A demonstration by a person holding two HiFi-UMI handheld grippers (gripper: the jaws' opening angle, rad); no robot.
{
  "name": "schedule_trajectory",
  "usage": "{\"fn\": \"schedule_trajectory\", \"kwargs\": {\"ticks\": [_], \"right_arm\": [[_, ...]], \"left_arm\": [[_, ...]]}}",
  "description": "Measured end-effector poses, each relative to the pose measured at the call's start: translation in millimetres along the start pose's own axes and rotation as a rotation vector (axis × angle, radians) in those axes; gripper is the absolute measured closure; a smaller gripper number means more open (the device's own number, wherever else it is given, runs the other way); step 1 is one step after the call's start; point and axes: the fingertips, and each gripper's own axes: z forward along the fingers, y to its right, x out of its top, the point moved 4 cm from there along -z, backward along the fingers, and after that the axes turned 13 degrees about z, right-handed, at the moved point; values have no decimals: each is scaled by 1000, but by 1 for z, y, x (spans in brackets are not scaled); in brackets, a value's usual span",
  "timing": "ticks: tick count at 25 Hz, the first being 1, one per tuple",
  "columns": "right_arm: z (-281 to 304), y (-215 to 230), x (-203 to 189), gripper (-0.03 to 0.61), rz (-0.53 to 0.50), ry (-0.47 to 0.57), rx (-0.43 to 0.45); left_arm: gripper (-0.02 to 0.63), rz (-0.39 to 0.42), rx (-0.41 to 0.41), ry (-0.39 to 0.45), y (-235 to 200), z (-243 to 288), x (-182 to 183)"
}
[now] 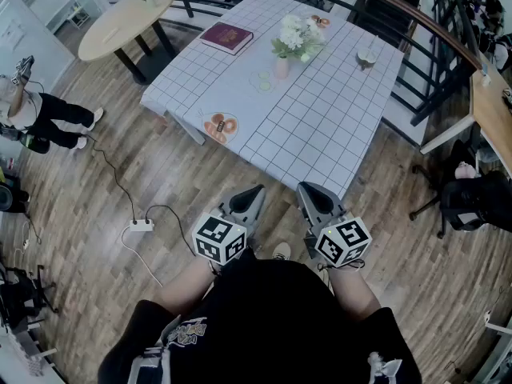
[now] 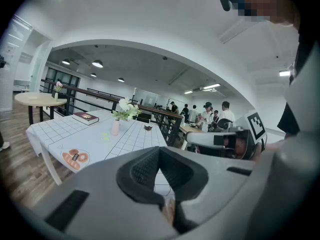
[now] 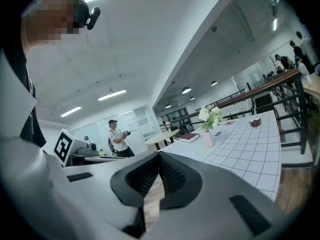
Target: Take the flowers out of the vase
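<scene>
Far up the head view, a slim pink vase [image 1: 282, 67] is standing upright on the gridded cloth [image 1: 320, 126], white flowers [image 1: 296, 37] pointing up; left gripper [image 1: 256, 190] and right gripper [image 1: 306, 187] are hovering well apart from it. Left gripper view is showing ribbed pads [image 2: 143, 169] meeting, empty. Right gripper view is showing the same, stems too small to make out.

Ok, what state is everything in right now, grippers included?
vase: upright on the table
flowers: in the vase, not yet taken out
book: closed, lying flat
left gripper: shut, empty, short of the table
right gripper: shut, empty, short of the table
</scene>
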Motion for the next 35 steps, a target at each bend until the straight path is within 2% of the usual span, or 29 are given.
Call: {"fn": "schedule_trajectory", "kwargs": {"ticks": [14,23,29,35], "right_arm": [[-5,-4,2,557,-4,22,25],[-3,3,6,557,21,43,16],[14,5,4,557,20,48,-15],[48,3,10,557,27,82,-80]], "left_arm": [[606,8,1,-3,4,-3,3],[606,-3,43,-14,0,-11,2],[606,-6,23,-12,-23,-7,-2],[606,6,-49,-10,-65,3,4]]}}
